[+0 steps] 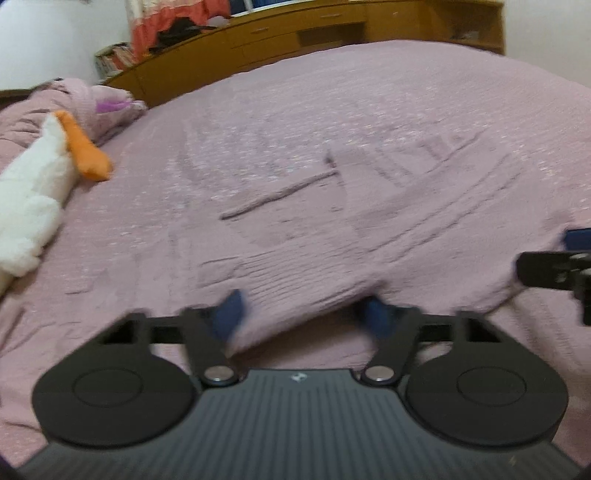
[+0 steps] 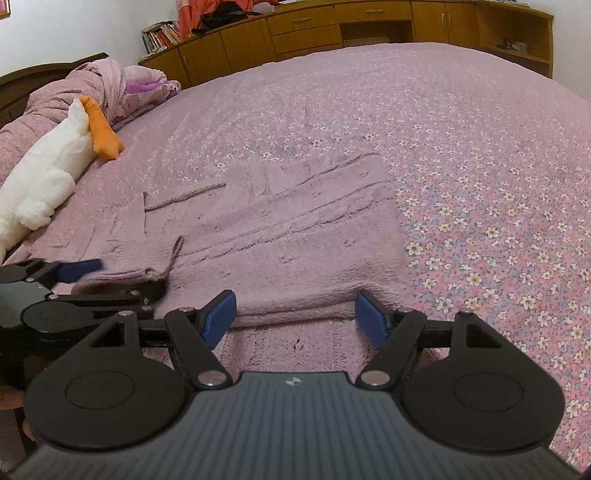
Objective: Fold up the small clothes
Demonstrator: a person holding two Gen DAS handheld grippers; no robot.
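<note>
Right wrist view: the right gripper (image 2: 295, 317), black with blue fingertip pads (image 2: 218, 317), stands wide open at the lower centre of the frame, its pads on either side of the near hem of a mauve knitted garment (image 2: 288, 229). The garment lies spread flat across the middle of the frame on a pink floral bedspread (image 2: 498, 206) — its right edge and the flower print are sharp here. At the lower left the left gripper (image 2: 110, 275) shows side-on, one blue pad above a raised corner of the knit; whether its jaws have met cannot be told from this angle.

Left wrist view: motion-blurred. The left gripper (image 1: 303, 314) has its blue pads (image 1: 229, 314) spread apart at the lower centre, with the garment's (image 1: 314, 229) lifted hem between and in front of them. The right gripper (image 1: 554, 273) enters only as a black part at the right edge.

Both views place a white plush toy with an orange beak (image 2: 55, 162) at the left, and wooden cabinets (image 2: 332, 26) along the top — books beside them read clearly only in the right wrist view.
</note>
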